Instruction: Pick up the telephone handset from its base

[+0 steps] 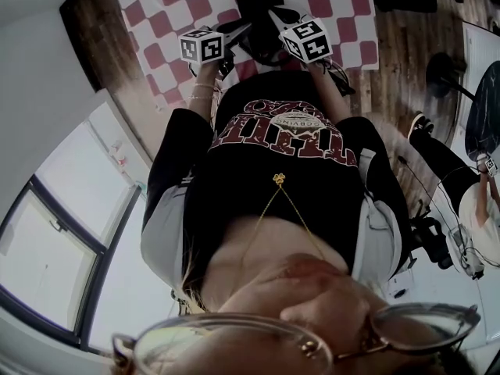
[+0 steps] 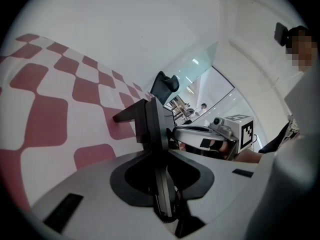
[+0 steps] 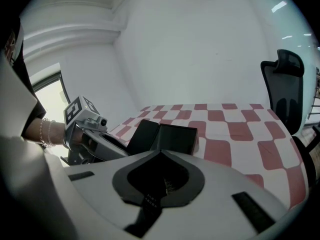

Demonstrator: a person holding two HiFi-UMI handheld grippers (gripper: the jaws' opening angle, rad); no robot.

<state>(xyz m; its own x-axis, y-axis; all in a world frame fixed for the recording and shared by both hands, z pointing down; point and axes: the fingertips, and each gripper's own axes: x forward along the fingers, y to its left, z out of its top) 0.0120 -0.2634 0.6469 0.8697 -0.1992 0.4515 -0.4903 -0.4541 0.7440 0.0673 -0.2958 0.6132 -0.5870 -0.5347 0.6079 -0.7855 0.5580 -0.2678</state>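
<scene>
The head view looks down my own torso to a table under a red and white checked cloth (image 1: 172, 6). A black box-like telephone (image 1: 262, 0) sits on it ahead of both grippers. My left gripper (image 1: 246, 28) hovers to its left, and in its own view the jaws (image 2: 155, 111) are pressed together with nothing between them. My right gripper (image 1: 272, 12) points at the telephone's near side as one narrow wedge. In the right gripper view the black telephone (image 3: 175, 139) fills the space just past the jaws and merges with them. I cannot tell the handset from the base.
A black office chair (image 3: 282, 84) stands past the table's far corner, also in the left gripper view (image 2: 164, 86). Wooden floor (image 1: 406, 53) lies to the right, where another person's legs (image 1: 437, 155) show. A window (image 1: 47, 233) is on the left wall.
</scene>
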